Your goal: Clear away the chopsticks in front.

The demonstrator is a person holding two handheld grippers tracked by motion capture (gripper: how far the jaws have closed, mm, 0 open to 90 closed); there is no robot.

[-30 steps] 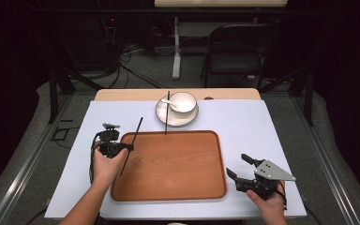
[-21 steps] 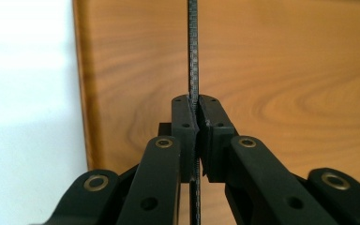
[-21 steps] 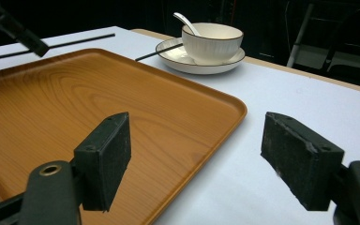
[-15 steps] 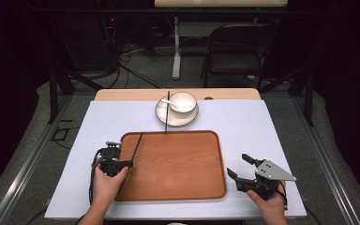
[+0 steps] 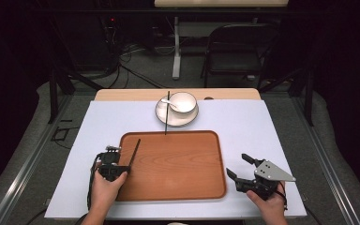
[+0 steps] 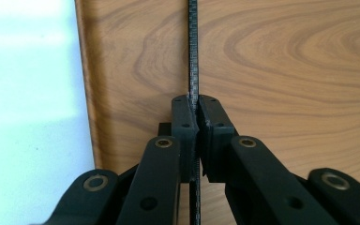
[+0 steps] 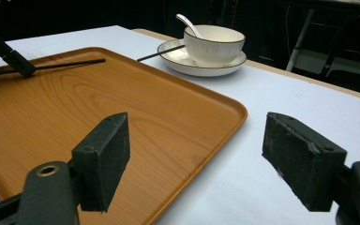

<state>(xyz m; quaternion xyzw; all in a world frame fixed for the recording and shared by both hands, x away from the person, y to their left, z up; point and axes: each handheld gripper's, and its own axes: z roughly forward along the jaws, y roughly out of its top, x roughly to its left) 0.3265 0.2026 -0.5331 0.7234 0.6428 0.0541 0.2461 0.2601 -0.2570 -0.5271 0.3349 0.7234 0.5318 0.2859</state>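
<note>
Left fingers (image 6: 196, 117) lowered, clenching one chopstick (image 5: 134, 152), right fingers (image 7: 192, 159) released, second chopstick (image 5: 167, 112).

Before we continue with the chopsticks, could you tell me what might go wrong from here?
The left gripper pinches the thin chopstick near one end, so it may pivot or slip over the tray. The other chopstick leans on the plate rim; nudging it could roll it off.

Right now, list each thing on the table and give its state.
Left gripper: shut on held chopstick.
Held chopstick: over the tray's left part.
Right gripper: open, empty.
Tray: flat on table.
Other chopstick: leaning across saucer rim.
Bowl: upright on saucer.
Spoon: in bowl.
</note>
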